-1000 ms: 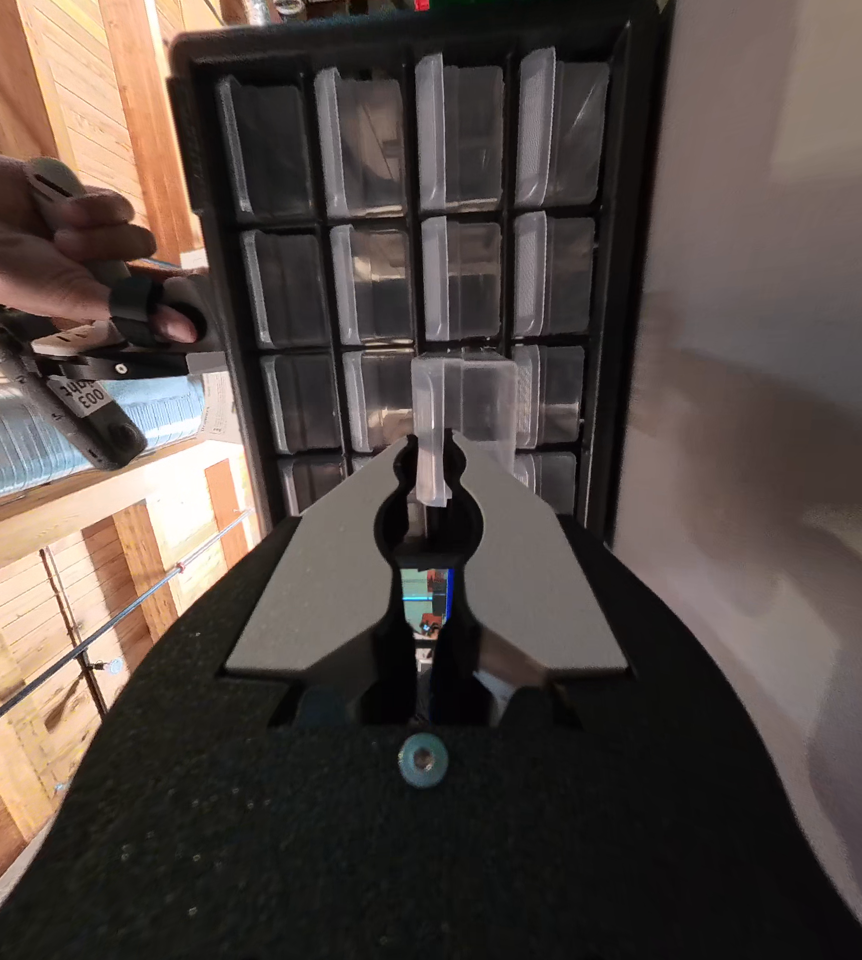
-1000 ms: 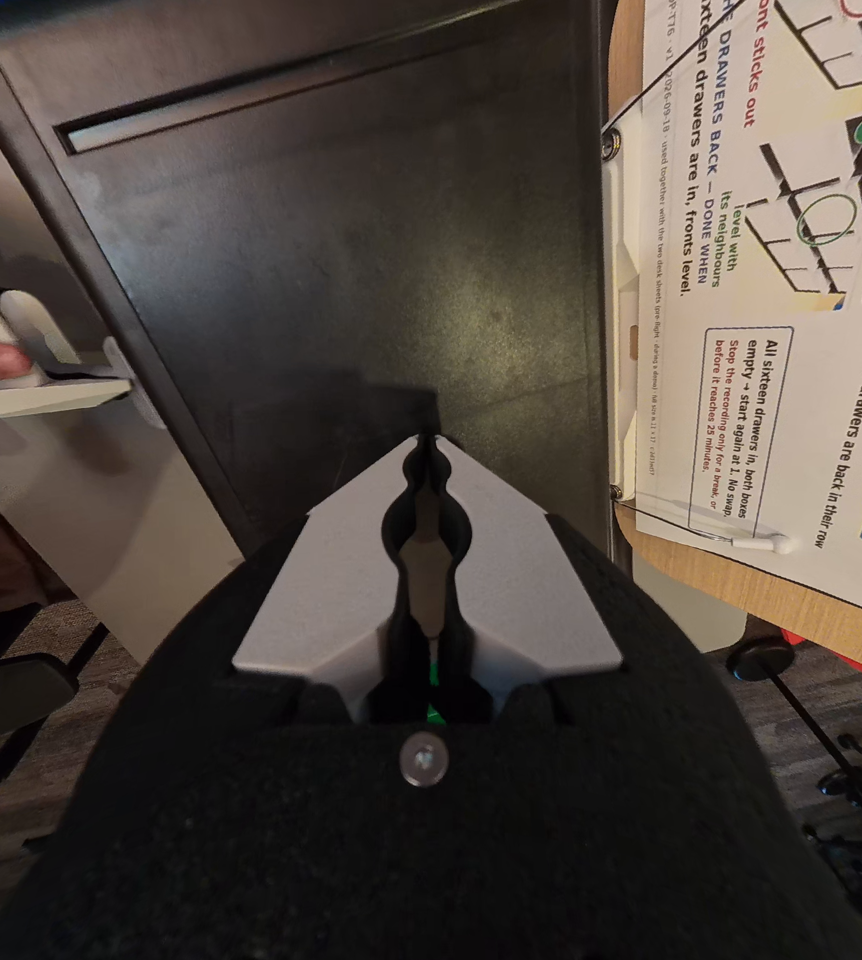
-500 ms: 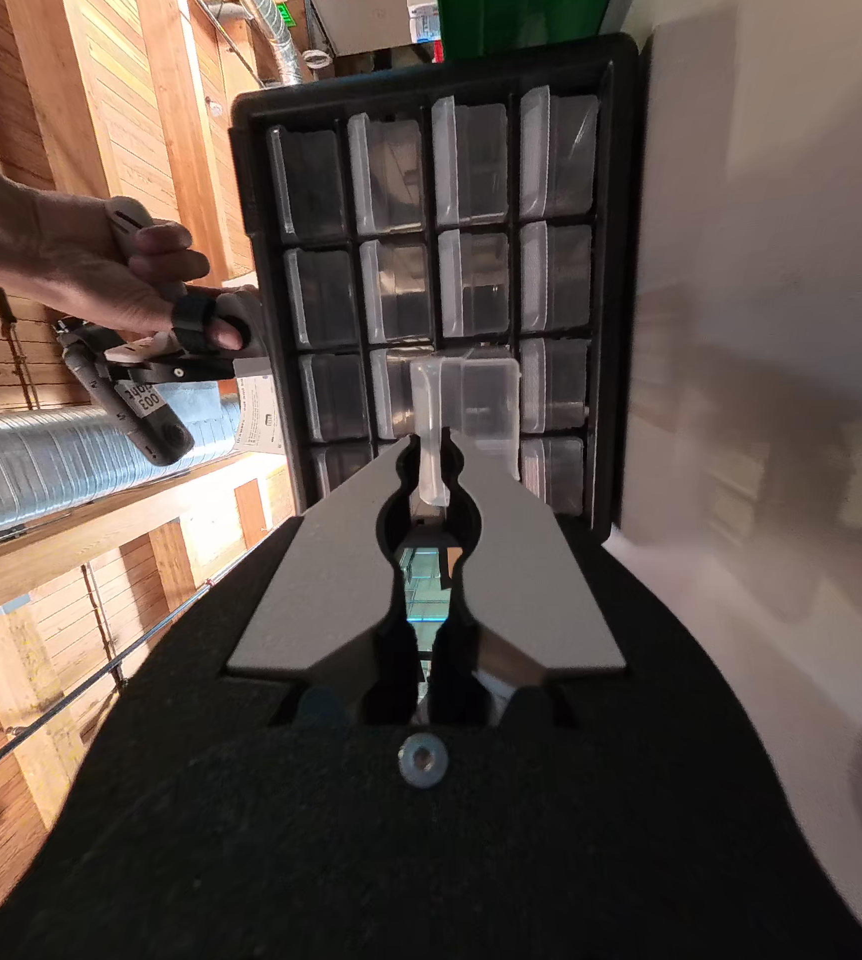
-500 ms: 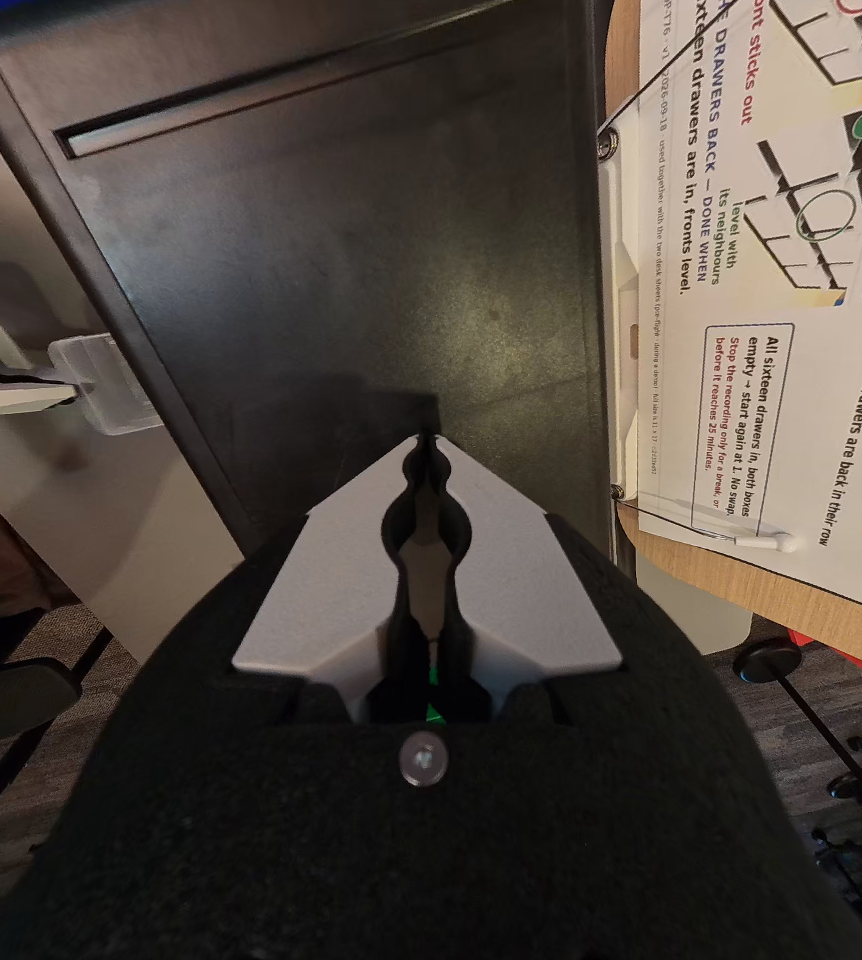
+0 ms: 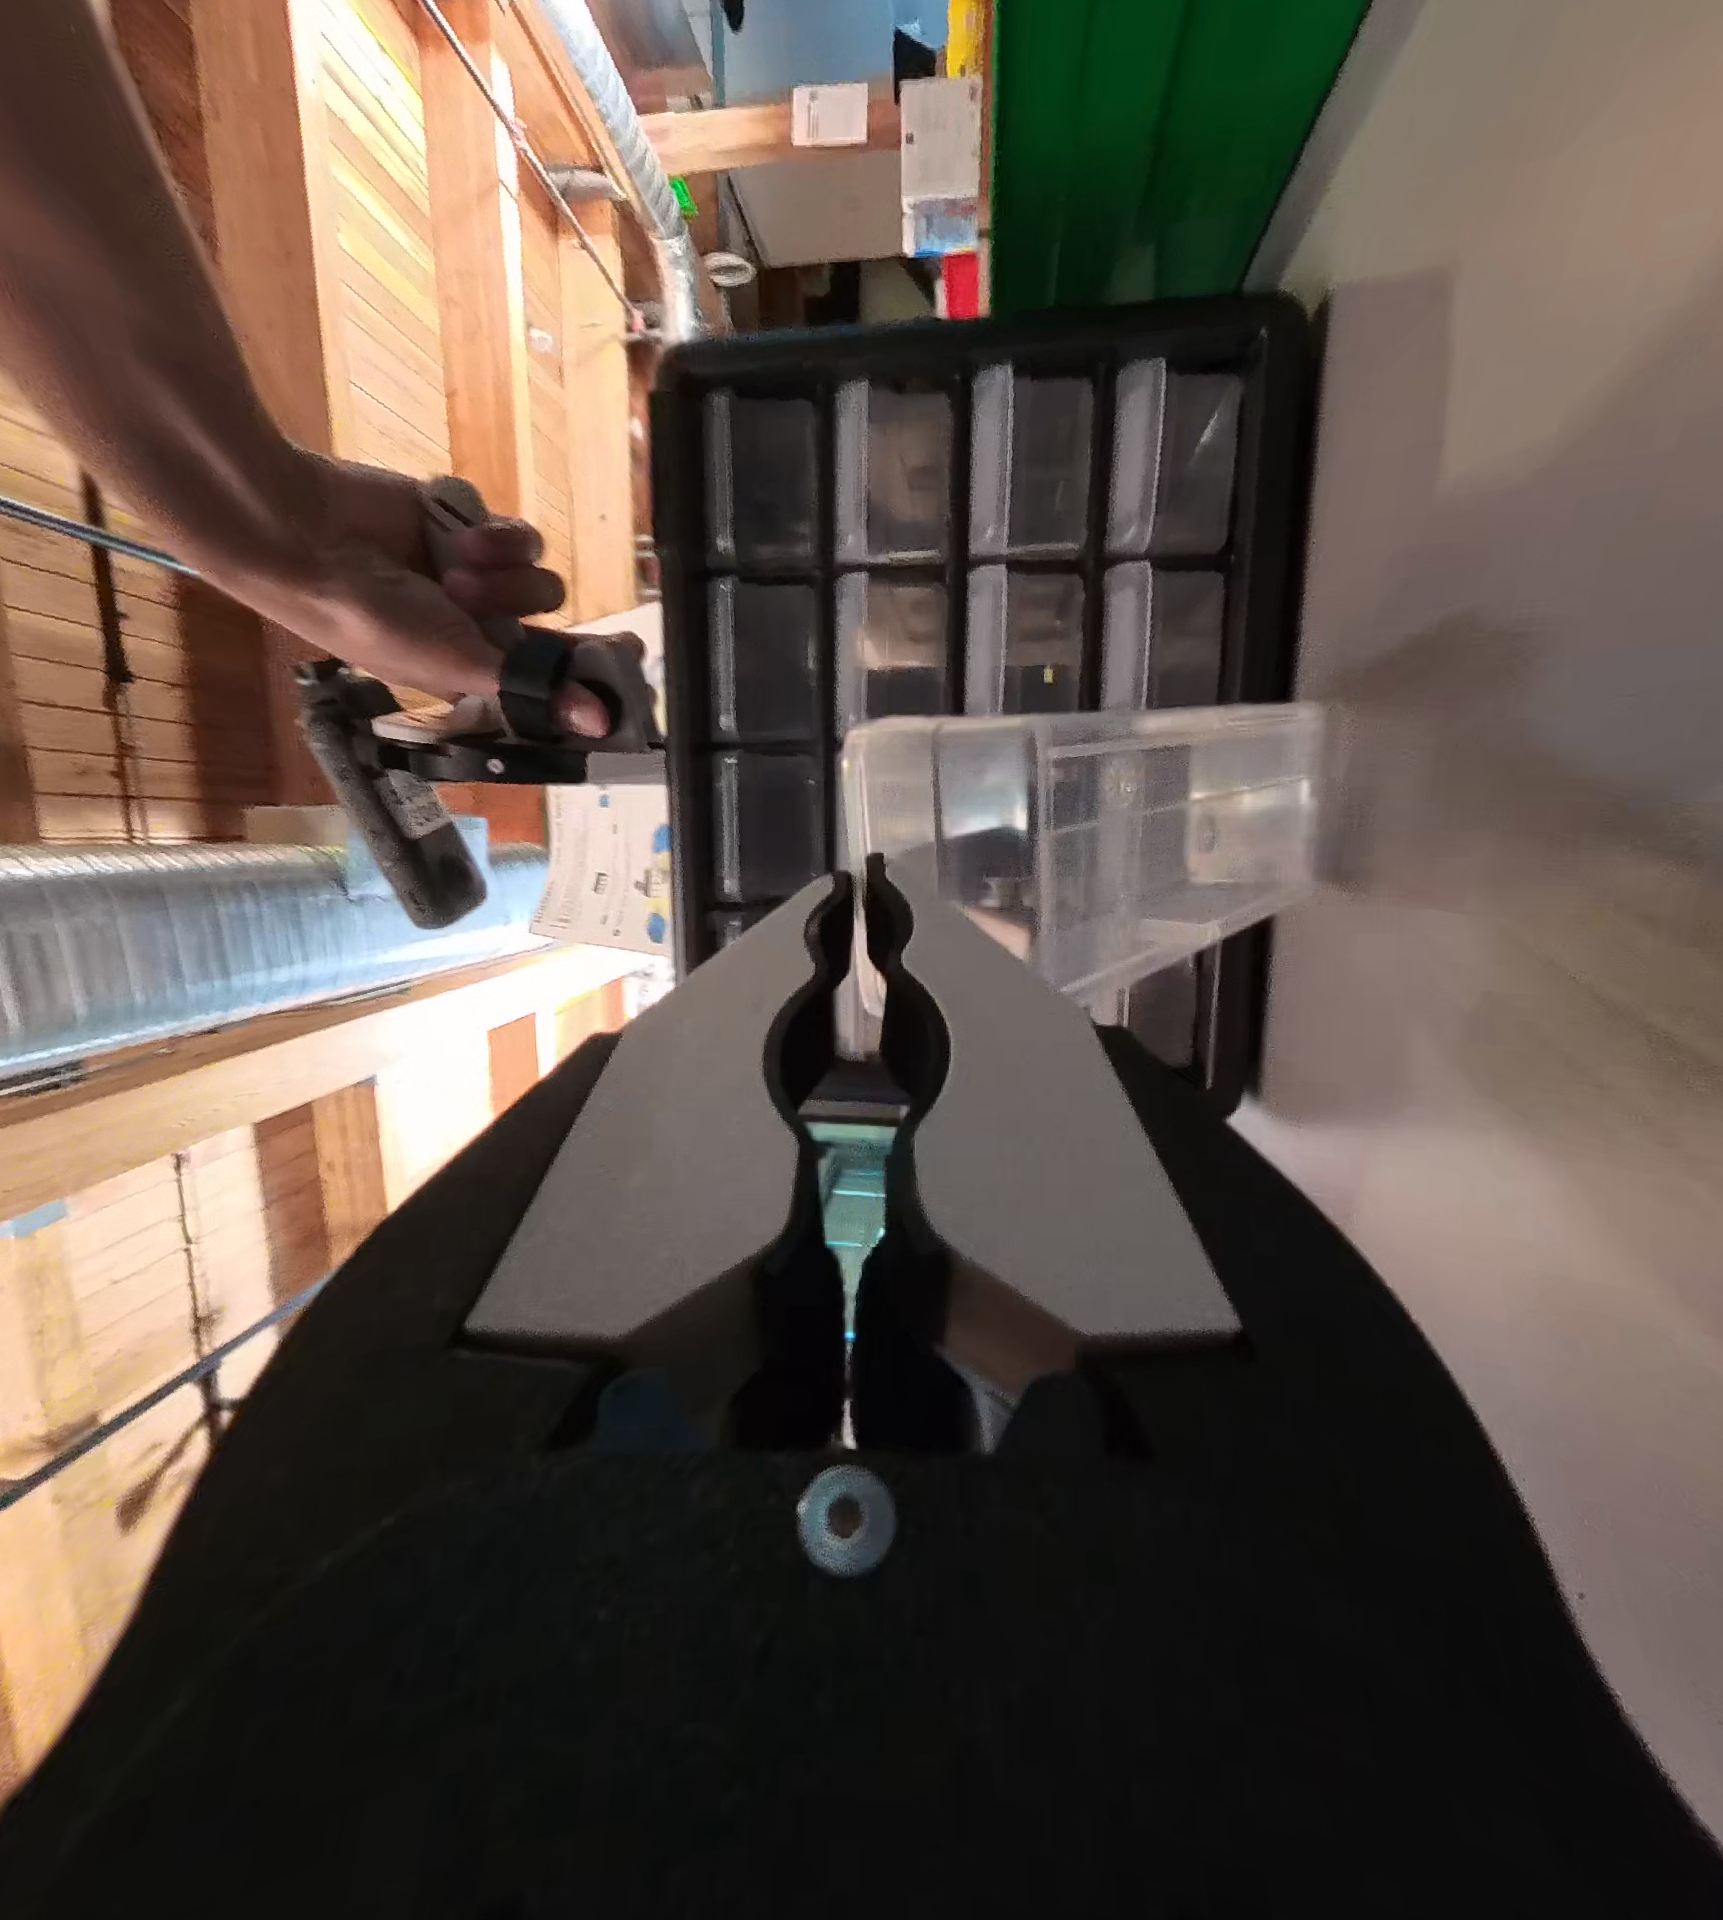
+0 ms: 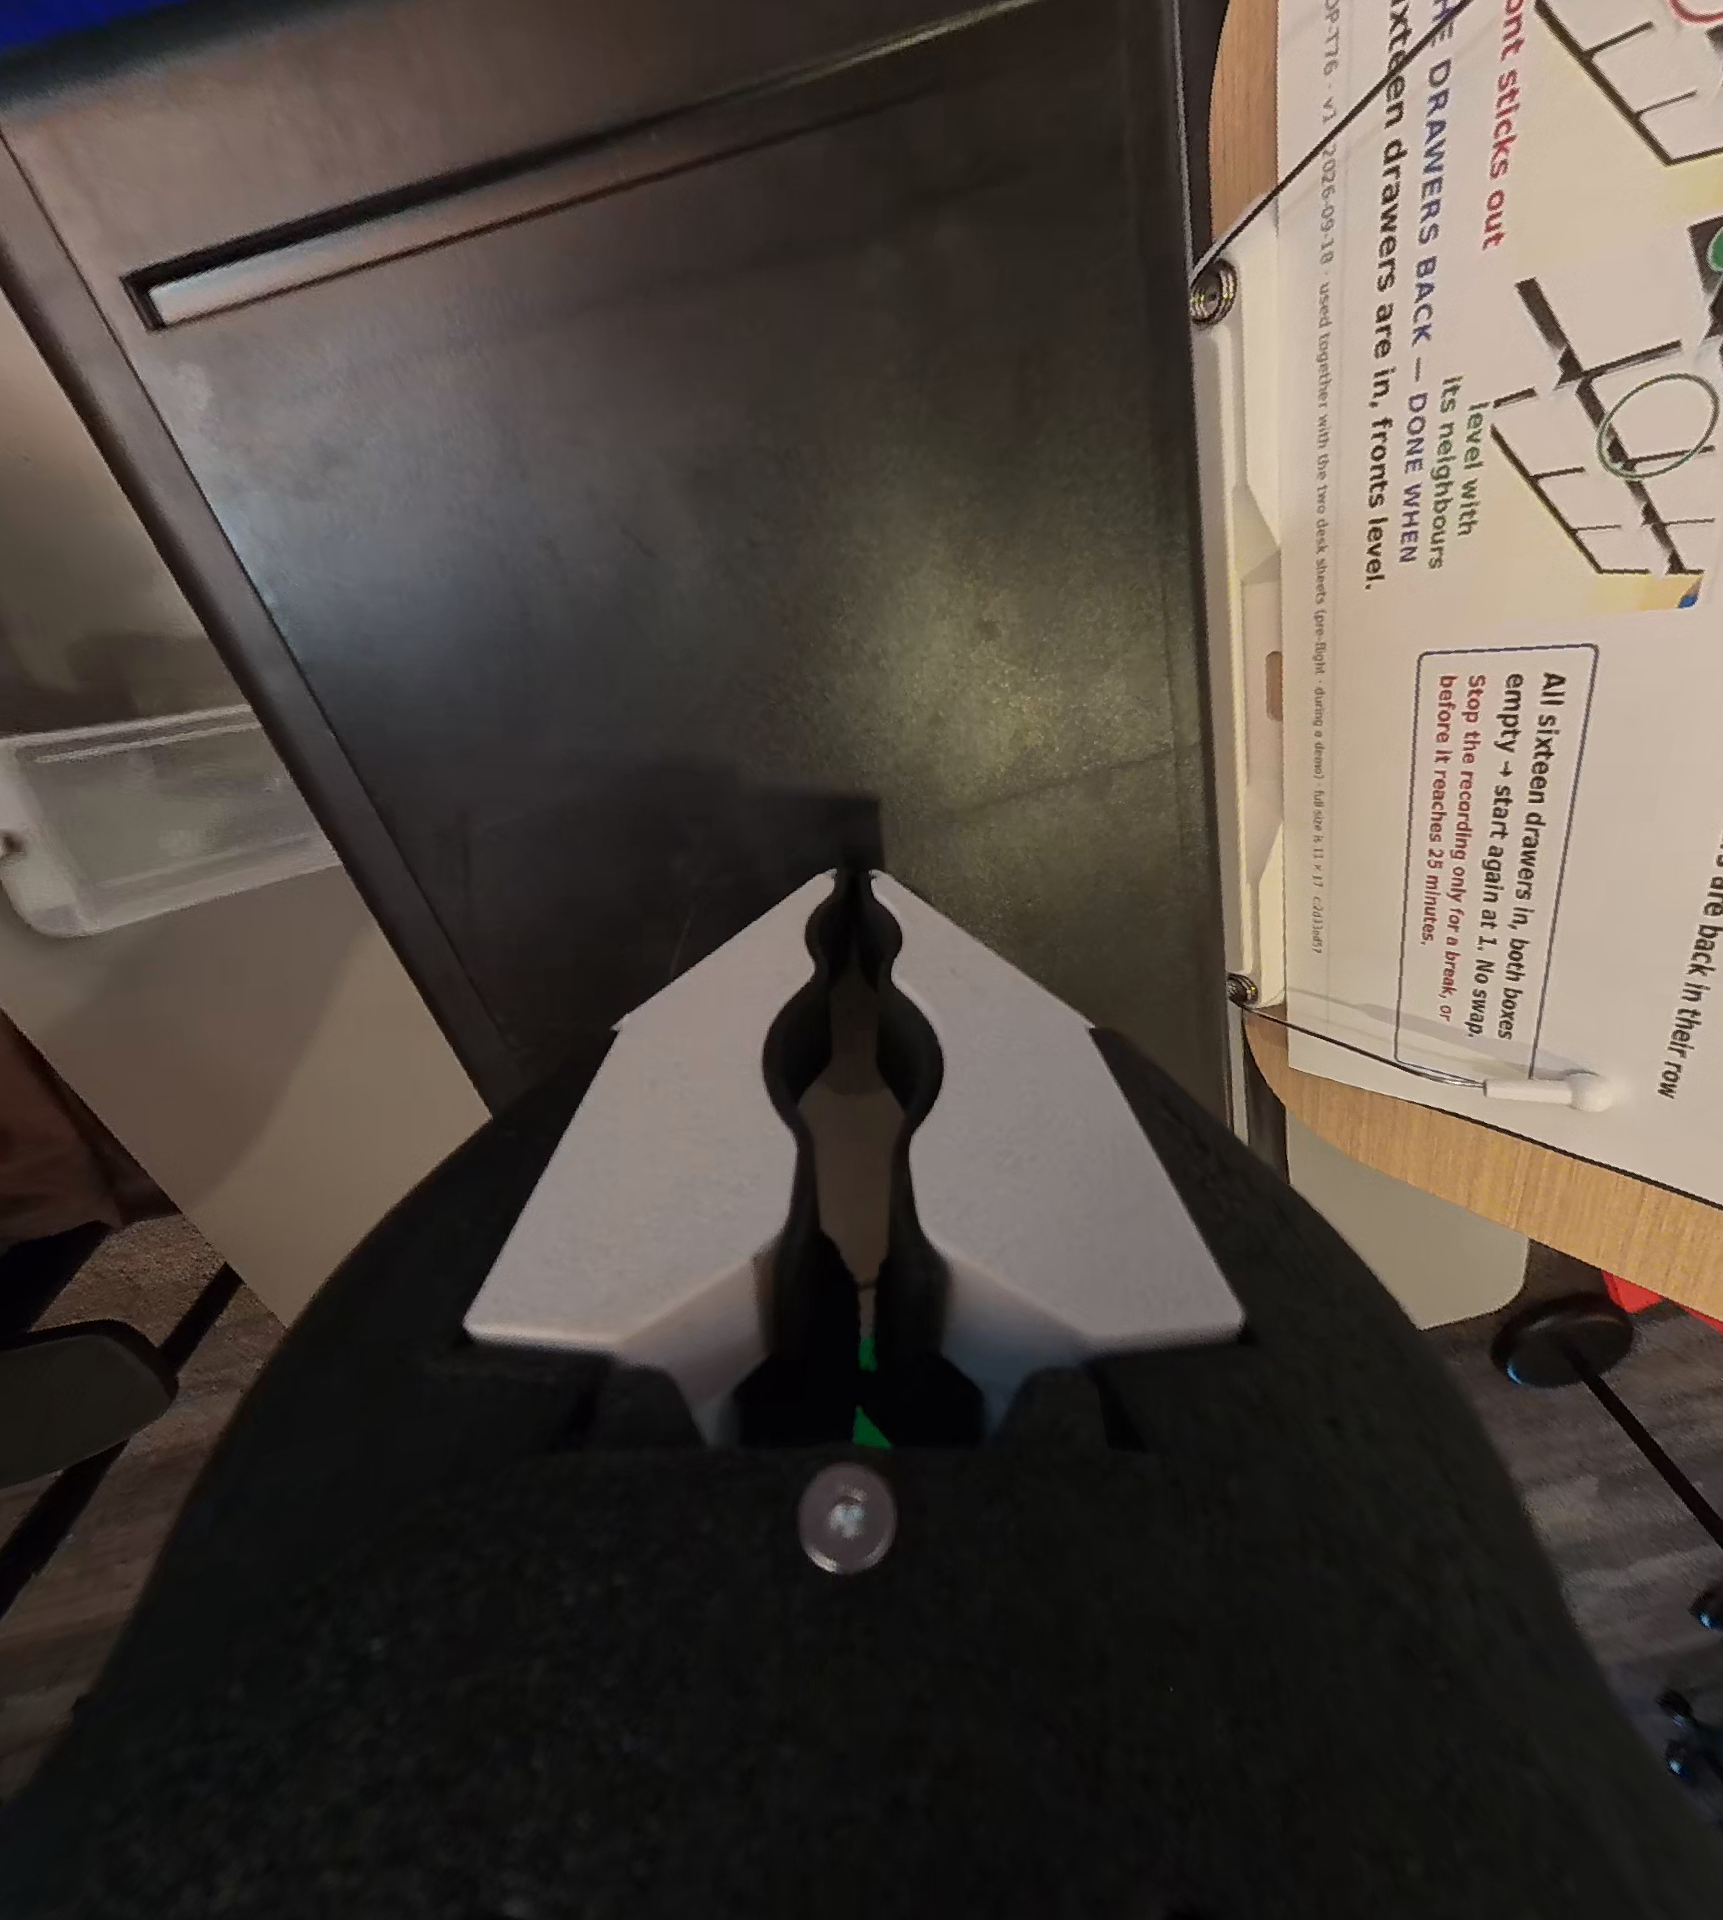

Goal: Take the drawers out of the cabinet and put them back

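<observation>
The clear plastic drawer (image 5: 1085, 831) hangs in the air in front of the black cabinet (image 5: 971, 343), fully out of its slot, with its long body swung out sideways toward the pale wall (image 5: 1563, 520). The left gripper (image 5: 859, 883) has its fingers pinched on the drawer's front tab, so the drawer is carried by that thin lip alone. Behind it the cabinet's grid of small clear drawers fills the frame, most fronts sitting level; the picture is blurred there. From the right wrist view the same drawer (image 6: 130, 821) shows at the far left, beside the cabinet's front edge, with the tip of the left gripper on its tab. The right gripper (image 6: 855, 883) has its fingers closed together on nothing, its tips pressed against or just off the cabinet's plain black side panel (image 6: 691, 499). A printed instruction sheet (image 6: 1563, 520) lies on a wooden board (image 6: 1459, 1174) to the right of the cabinet.
</observation>
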`<move>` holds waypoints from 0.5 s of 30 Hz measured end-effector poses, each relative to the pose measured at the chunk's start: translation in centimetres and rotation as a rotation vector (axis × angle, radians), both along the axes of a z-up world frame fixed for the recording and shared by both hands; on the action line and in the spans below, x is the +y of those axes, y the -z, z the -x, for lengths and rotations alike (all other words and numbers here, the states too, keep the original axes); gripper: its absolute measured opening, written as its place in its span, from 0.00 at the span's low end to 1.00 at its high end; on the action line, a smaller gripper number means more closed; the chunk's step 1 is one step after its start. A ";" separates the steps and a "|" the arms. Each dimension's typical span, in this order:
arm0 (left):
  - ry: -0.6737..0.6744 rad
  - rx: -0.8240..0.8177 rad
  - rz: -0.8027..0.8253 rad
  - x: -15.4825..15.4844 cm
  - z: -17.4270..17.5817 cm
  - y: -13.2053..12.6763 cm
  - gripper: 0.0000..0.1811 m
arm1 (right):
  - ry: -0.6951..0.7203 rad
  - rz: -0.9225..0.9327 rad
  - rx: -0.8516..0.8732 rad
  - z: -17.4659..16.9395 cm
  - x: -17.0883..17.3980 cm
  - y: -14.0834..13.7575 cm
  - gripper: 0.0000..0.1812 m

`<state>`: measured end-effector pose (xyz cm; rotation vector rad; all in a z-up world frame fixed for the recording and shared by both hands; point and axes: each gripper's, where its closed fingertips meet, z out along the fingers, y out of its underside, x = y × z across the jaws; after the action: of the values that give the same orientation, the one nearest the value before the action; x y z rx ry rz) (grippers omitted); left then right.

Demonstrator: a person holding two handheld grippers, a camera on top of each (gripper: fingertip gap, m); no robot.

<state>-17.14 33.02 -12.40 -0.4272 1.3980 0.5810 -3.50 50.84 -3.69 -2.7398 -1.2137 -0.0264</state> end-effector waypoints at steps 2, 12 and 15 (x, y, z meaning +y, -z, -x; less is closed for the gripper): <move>0.034 -0.002 -0.021 -0.9 0.1 -0.1 0.00 | 0.001 -0.003 0.008 0.0 0.0 0.0 0.00; 0.258 -0.016 0.087 -4.8 0.7 1.4 0.00 | -0.003 -0.008 -0.010 0.0 0.0 0.0 0.00; 0.347 0.046 0.108 -6.0 1.6 2.8 0.01 | -0.005 -0.004 -0.008 0.0 0.0 0.0 0.00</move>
<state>-18.69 26.99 -15.20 -0.2489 1.5101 0.2339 -3.48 50.85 -3.67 -2.7360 -1.2211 -0.0385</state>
